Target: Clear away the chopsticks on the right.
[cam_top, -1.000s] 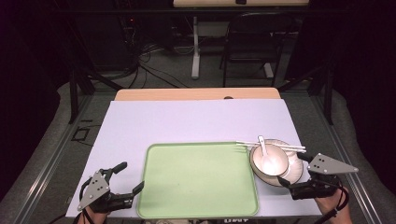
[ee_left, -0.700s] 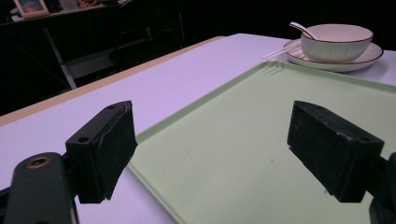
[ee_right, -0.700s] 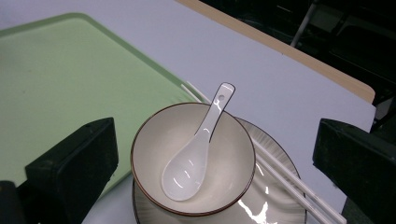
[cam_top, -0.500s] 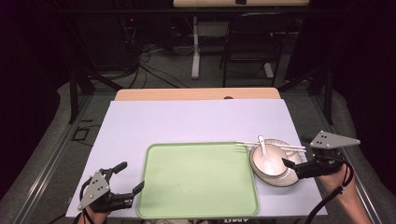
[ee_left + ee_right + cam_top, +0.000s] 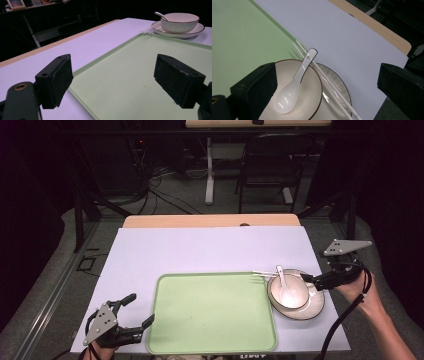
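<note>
- Bowl [image 5: 294,100]: glazed ceramic by its look, cream, glossy, dark rim line.
- Spoon [image 5: 293,88]: white, glossy – bright highlights in its scoop.
- Plate [image 5: 312,307]: same glazed finish, fine ribbing on its inner face.
- Chopsticks [image 5: 329,83]: white, smooth, plastic-looking.
- Tray [image 5: 210,315]: pale green, matt, smooth plastic.
- Table cover [image 5: 200,250]: lilac, matt, flat – a wood-look table edge [image 5: 210,221] beyond it.
- Right gripper [image 5: 324,92] and left gripper [image 5: 113,80]: matt black pads, lightly scuffed.

A black folding chair [image 5: 272,167] stands beyond the table, cables [image 5: 165,182] strewn beside it.
</note>
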A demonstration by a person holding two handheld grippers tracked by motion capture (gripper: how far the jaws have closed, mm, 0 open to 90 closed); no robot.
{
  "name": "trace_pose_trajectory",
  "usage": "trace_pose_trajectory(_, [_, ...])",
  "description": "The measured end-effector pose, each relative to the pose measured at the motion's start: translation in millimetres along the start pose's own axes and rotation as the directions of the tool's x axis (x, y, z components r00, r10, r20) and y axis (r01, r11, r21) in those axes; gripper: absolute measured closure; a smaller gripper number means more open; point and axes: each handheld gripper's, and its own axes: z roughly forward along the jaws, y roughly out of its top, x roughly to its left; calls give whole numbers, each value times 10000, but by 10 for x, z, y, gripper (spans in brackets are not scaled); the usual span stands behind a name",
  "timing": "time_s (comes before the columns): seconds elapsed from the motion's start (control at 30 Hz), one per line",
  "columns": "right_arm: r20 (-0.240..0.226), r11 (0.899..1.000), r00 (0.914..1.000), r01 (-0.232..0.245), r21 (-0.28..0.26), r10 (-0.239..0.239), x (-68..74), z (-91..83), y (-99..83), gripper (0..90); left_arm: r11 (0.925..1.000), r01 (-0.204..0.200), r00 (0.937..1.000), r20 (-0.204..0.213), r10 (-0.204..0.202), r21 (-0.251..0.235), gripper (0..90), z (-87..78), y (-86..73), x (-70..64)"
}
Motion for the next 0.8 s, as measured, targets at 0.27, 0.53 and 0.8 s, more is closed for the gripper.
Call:
trace_pose_trajectory(0.27, [-34, 9955, 9999, -95, 943, 98, -202, 214, 82, 0, 10000, -30, 10000, 2, 30, 14, 154, 1, 1, 0])
trace_pose_trajectory(0.53, [5, 9865, 9993, -379, 1595, 383, -407, 398, 89, 39, 10000, -46, 10000, 10, 46, 25, 154, 2, 1, 1])
trace_pose_trajectory(0.8, [-70, 9619, 9989, -434, 2699, 470, -519, 678, 9, 264, 10000, -39, 10000, 21, 39, 4, 154, -1, 0, 0])
